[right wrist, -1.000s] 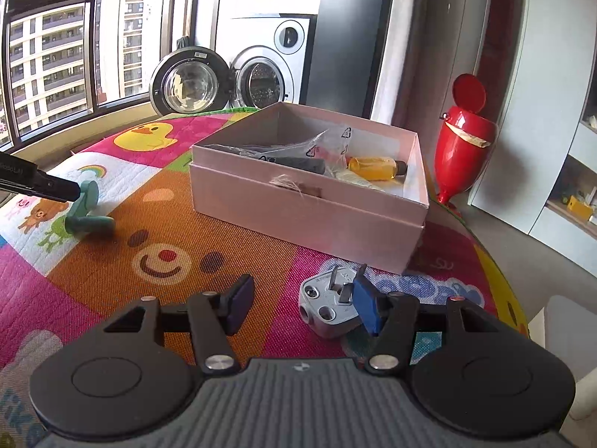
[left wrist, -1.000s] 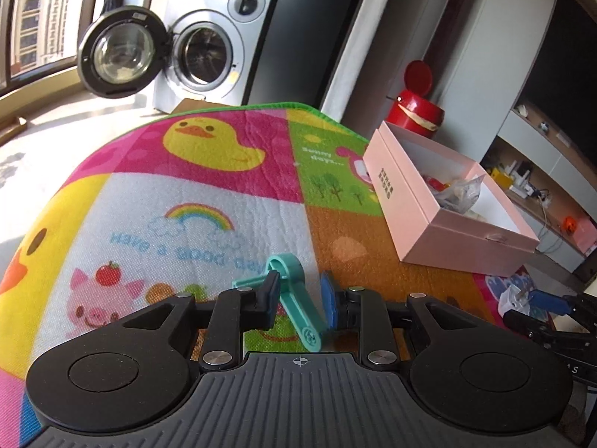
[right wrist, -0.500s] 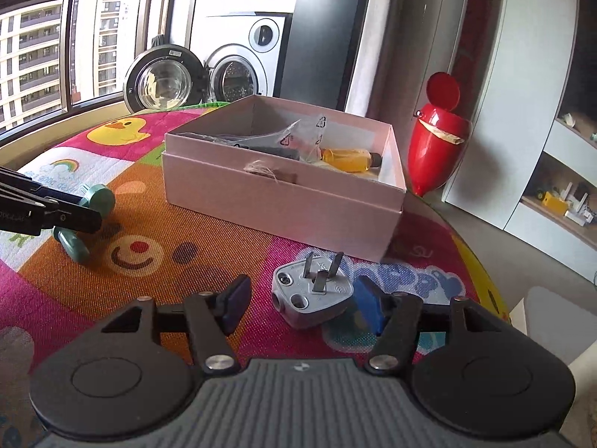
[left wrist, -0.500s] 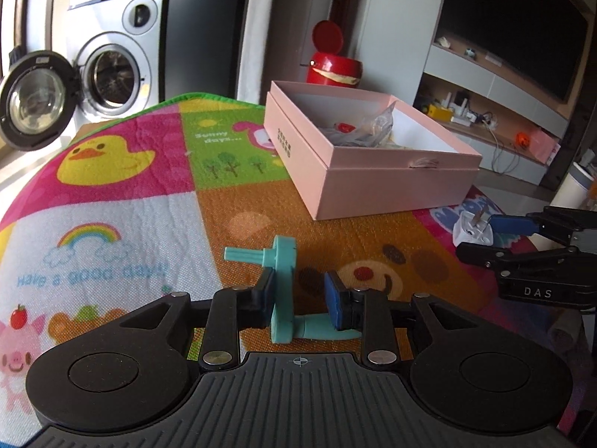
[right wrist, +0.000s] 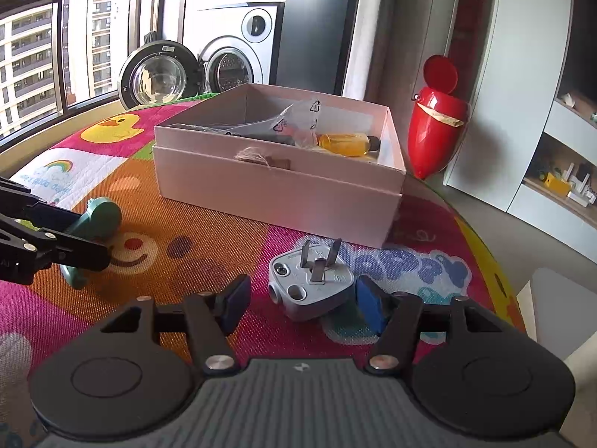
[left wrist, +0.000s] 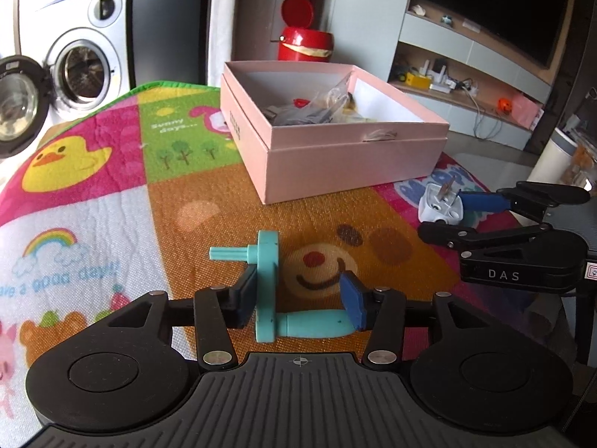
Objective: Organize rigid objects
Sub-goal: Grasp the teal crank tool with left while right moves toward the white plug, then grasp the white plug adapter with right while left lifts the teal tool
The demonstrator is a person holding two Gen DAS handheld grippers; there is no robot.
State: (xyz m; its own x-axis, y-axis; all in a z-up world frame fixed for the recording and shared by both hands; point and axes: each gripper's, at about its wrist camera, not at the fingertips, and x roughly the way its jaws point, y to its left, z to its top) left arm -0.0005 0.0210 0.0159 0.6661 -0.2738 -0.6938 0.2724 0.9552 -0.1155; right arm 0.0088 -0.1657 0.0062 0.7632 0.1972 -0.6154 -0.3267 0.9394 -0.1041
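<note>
The left tool [left wrist: 300, 298] is pinching a teal plastic crank handle [left wrist: 268, 283]: one pad presses the flat arm, the other the tip of the rounded grip, and the short peg at the arm's far end points left. From the right wrist view the crank [right wrist: 97, 220] sits low over the play mat [right wrist: 209, 239], whether touching it I cannot tell.

The right tool [right wrist: 298, 300] is spread, with a grey three-pin plug [right wrist: 311, 289] lying between its fingers, prongs up; the blue pad on the right is just beside the plug's edge, the other pad stands apart from it. In the left view the same plug [left wrist: 440, 205] rests near the mat's right edge.

Beyond both tools sits the open pink box [left wrist: 335, 153], its near wall facing a bare orange stretch of mat. Inside lie a plastic bag [right wrist: 294, 119] and a small yellow bottle [right wrist: 349, 144]. Past the box's far corner stands a red bin [right wrist: 434, 130] with its lid up, and behind the mat's far edge a washing machine [right wrist: 231, 56] with its door open.
</note>
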